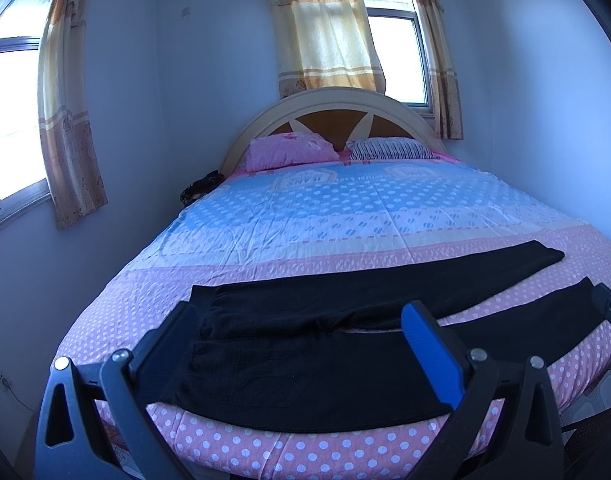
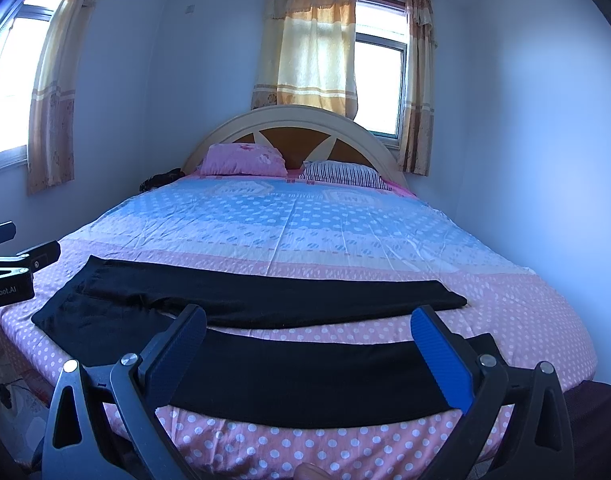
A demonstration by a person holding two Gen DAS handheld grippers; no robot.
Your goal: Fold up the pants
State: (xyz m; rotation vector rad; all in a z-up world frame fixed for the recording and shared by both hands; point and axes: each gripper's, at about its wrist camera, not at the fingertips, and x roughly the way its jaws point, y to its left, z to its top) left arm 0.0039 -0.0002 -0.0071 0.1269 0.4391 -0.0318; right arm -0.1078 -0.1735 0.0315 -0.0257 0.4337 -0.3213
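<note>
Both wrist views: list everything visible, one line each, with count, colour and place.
pants: one, black, spread flat across the near end of the bed, legs apart
bed sheet: one, blue and pink with white dots, covering the bed
pillows: two, one pink, one striped, at the headboard
headboard: one, cream and brown, arched
dark bundle: one, left of the pink pillow
curtains: yellow-orange, at both windows
left gripper: black and blue, open over the waist end
right gripper: black and blue, open over the near leg
</note>
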